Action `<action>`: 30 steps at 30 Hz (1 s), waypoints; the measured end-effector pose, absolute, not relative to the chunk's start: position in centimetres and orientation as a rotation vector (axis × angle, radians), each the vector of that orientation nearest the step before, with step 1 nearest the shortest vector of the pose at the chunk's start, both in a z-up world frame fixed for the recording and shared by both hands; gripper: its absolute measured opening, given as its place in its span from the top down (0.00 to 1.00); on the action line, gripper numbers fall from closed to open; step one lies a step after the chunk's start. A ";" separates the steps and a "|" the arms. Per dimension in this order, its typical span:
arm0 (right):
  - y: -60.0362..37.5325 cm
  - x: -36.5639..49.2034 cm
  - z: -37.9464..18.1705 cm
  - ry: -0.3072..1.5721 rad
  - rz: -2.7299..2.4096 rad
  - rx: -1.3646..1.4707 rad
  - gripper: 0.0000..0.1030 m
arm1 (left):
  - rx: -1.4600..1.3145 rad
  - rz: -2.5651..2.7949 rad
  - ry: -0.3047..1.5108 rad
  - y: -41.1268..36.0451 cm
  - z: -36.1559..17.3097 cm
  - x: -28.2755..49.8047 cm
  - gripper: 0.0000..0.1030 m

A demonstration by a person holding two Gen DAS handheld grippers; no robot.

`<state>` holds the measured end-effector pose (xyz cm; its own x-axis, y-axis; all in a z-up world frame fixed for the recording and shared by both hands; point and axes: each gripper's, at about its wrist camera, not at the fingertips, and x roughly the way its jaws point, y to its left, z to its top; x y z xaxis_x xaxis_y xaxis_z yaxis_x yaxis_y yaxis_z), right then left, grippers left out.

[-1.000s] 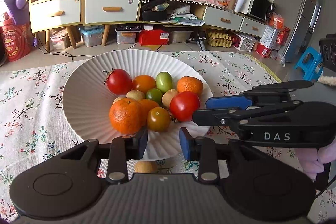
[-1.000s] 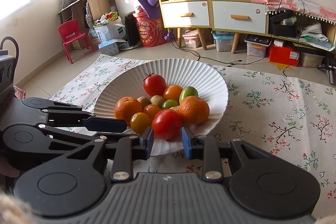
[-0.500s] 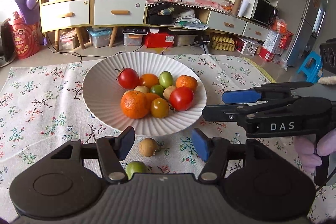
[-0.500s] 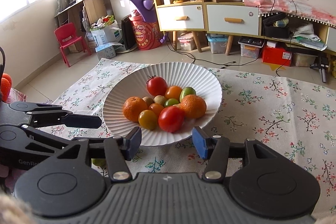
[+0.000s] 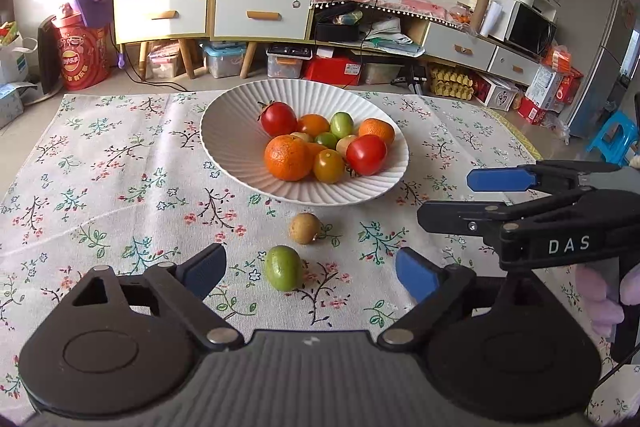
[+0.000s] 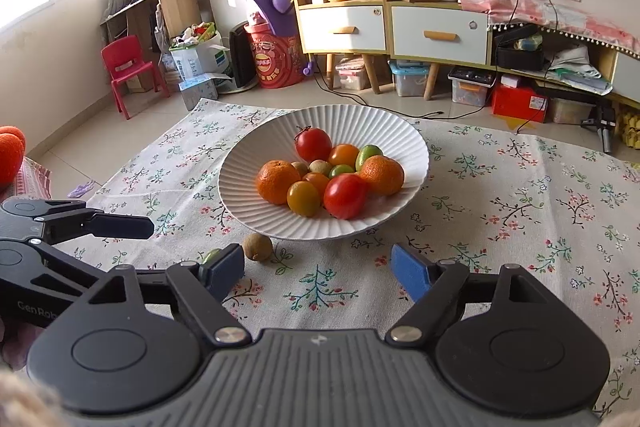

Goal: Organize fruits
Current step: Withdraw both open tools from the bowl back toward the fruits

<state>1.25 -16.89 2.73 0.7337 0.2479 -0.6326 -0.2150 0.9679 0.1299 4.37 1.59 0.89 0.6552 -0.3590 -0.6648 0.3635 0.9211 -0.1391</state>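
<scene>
A white ribbed bowl (image 5: 236,143) (image 6: 256,203) on the floral cloth holds several fruits: red tomatoes, oranges, small green and tan ones. A green fruit (image 5: 283,267) and a brown fruit (image 5: 305,228) lie loose on the cloth in front of the bowl. My left gripper (image 5: 310,271) is open and empty, jaws wide around the green fruit without touching it. My right gripper (image 6: 318,271) is open and empty in front of the bowl; the brown fruit (image 6: 257,247) lies just beyond its left finger, which mostly hides the green fruit (image 6: 211,255). The right gripper (image 5: 500,195) also shows at the right of the left wrist view.
The floral cloth (image 5: 120,187) covers the low table. Behind it stand drawer cabinets (image 5: 212,11), storage boxes on the floor, a red drum (image 6: 276,61) and a red chair (image 6: 124,67). The left gripper's body (image 6: 60,227) sits at the left of the right wrist view.
Both grippers have pulled back from the bowl and opened wide. The two loose fruits on the cloth have come into full view.
</scene>
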 end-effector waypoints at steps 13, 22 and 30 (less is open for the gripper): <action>-16.7 0.1 -0.4 0.714 0.117 0.025 0.04 | 0.024 -0.255 0.793 2.2 -2.6 3.6 0.00; -16.7 0.1 -1.1 0.691 0.075 0.023 0.01 | 0.019 -0.221 0.795 1.8 -4.0 3.7 0.00; -16.7 0.7 -2.0 0.731 0.069 0.045 0.01 | 0.026 -0.225 0.725 1.2 -4.6 3.8 0.00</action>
<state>0.66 -16.71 -1.97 0.7424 0.0790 -0.6653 -0.0477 0.9967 0.0650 3.78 1.22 -4.64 0.7255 -0.1953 -0.6600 0.2130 0.9755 -0.0545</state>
